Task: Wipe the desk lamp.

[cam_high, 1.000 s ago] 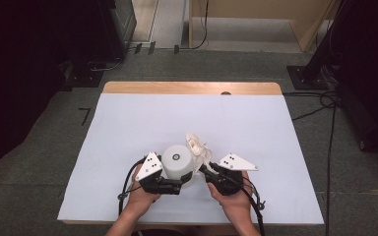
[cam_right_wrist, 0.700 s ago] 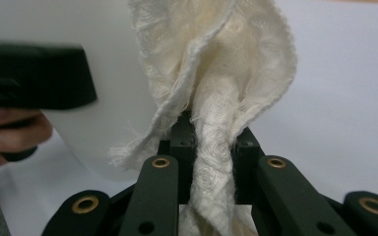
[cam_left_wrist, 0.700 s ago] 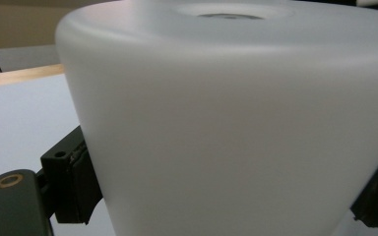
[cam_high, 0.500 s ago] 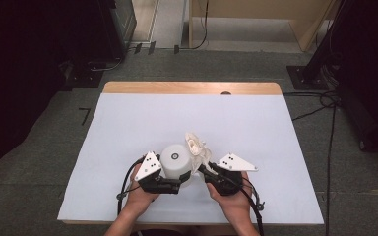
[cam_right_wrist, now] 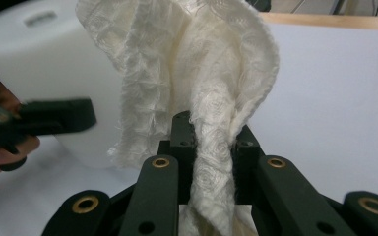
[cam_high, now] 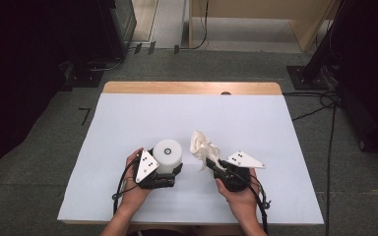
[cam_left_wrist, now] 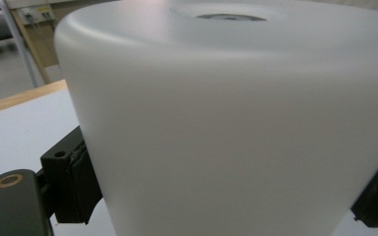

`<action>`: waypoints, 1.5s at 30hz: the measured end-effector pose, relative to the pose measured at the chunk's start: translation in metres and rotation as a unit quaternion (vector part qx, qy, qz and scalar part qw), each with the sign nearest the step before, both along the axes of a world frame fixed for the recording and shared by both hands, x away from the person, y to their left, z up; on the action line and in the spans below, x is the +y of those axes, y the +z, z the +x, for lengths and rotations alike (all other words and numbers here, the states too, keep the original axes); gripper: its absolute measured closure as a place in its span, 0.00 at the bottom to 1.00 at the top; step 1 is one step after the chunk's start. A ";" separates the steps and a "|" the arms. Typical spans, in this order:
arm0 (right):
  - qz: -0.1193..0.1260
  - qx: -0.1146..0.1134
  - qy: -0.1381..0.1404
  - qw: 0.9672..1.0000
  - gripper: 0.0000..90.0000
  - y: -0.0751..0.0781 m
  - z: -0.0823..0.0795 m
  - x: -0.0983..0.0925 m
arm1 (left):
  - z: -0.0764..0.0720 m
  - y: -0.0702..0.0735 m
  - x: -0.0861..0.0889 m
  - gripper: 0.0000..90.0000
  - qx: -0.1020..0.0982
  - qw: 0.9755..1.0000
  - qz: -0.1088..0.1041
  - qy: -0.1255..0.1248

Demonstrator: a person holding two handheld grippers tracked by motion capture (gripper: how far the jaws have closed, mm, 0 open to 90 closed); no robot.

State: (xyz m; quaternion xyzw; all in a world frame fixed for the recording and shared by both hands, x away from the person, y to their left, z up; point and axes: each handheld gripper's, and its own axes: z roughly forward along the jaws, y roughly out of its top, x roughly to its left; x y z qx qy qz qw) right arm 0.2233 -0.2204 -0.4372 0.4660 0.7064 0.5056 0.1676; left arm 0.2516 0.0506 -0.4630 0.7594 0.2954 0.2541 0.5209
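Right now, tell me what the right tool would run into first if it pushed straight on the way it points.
The right tool, shut on the crumpled white cloth, points up-table and slightly left. Beyond the cloth, the white table cover looks free; the white container probably sits just left of that line.

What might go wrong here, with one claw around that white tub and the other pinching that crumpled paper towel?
The left gripper clamps the smooth white container low on its wall, so it might slip or tip. The right gripper pinches just a narrow fold of the paper towel, which could tear or pull free during wiping.
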 end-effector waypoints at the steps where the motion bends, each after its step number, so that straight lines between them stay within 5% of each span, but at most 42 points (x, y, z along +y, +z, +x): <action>1: 0.001 -0.003 -0.002 1.000 0.86 0.001 0.000 -0.002 | 0.001 -0.003 -0.001 0.09 0.000 1.000 0.009 0.002; 7: 0.000 -0.011 -0.004 1.000 0.86 0.003 0.000 -0.005 | 0.007 -0.018 0.000 0.09 0.009 0.999 0.025 0.019; 13: -0.004 -0.010 -0.001 1.000 0.86 0.002 0.001 -0.005 | 0.009 -0.020 0.006 0.09 0.017 1.000 0.012 0.020; 17: -0.008 -0.005 -0.001 1.000 0.86 -0.001 0.003 -0.004 | 0.008 -0.020 0.011 0.02 0.038 0.998 -0.018 0.044; 21: -0.008 0.000 0.002 1.000 0.86 -0.002 0.003 -0.003 | 0.003 -0.015 0.007 0.00 0.058 0.995 -0.030 0.075; 23: -0.010 -0.001 0.003 1.000 0.86 -0.002 0.002 -0.003 | 0.001 -0.012 0.000 0.00 0.071 0.991 -0.032 0.104; 26: -0.010 -0.001 0.004 1.000 0.86 -0.003 0.002 -0.002 | -0.001 -0.013 -0.009 0.01 0.069 0.986 -0.006 0.150; 28: -0.012 0.000 0.006 1.000 0.86 -0.003 0.002 -0.001 | -0.005 -0.016 -0.010 0.08 0.057 0.986 -0.005 0.160; 32: -0.012 0.000 0.006 1.000 0.86 -0.003 0.002 0.000 | -0.004 -0.015 -0.007 0.09 0.058 0.989 -0.003 0.133; 36: -0.006 -0.008 0.006 1.000 0.86 0.000 0.000 0.002 | -0.003 -0.008 -0.001 0.10 0.070 0.994 -0.036 0.069; 40: -0.002 -0.018 0.014 1.000 0.86 0.006 -0.005 0.006 | -0.008 0.005 -0.006 0.10 0.072 0.995 -0.066 0.009; 45: 0.001 -0.032 0.021 0.999 0.86 0.010 -0.009 0.015 | -0.020 0.011 -0.023 0.10 0.059 0.996 -0.047 -0.052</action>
